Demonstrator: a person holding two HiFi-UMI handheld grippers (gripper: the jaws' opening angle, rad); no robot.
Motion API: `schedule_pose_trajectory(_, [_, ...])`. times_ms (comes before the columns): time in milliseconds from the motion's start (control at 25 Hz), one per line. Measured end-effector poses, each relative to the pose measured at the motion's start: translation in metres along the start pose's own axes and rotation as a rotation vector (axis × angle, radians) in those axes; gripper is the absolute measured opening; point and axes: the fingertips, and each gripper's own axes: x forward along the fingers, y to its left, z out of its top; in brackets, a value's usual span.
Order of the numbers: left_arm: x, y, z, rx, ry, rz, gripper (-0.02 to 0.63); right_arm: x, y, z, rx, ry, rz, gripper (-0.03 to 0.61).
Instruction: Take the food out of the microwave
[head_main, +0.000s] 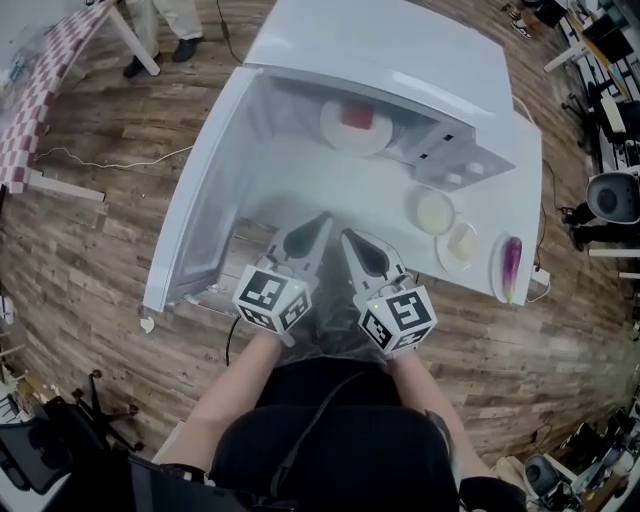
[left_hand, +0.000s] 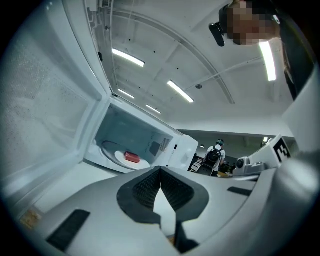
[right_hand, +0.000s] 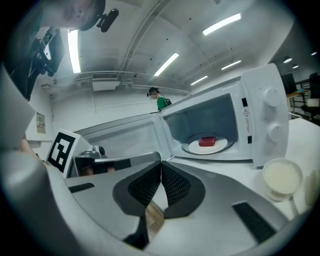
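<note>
Head view: the microwave (head_main: 400, 60) is open at upper centre, the red food (head_main: 357, 116) sits on its plate (head_main: 335, 135) inside, left gripper (head_main: 322, 218) and right gripper (head_main: 347, 237) short of it; left gripper view, jaws together, empty; right gripper view, likewise, so the lift-out is yet to come.

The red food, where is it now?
In the head view the red food lies top centre, on a white plate inside the open microwave, left of its control panel.
</note>
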Motion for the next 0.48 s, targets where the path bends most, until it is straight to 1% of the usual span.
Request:
schedule_pose_trajectory(120, [0.011,0.007,0.002,-0.019,0.009,0.018,0.011,0.016,-0.017,-0.001,0.028,0.020,-0.040,0.020])
schedule_pose_trajectory(200, [0.019,0.008,0.006,-0.020,0.015,0.024,0.011,0.023,-0.022,0.006,0.040,0.013,-0.036,0.020])
schedule_pose_trajectory(320, [0.029,0.007,0.014,0.000,0.016,0.017,0.011,0.031,-0.029,0.018,0.044,-0.002,-0.019,0.020])
schedule_pose_trajectory(480, [0.043,0.019,0.012,-0.004,0.035,0.026,0.011,0.041,-0.049,0.018,0.087,-0.002,-0.052,0.020])
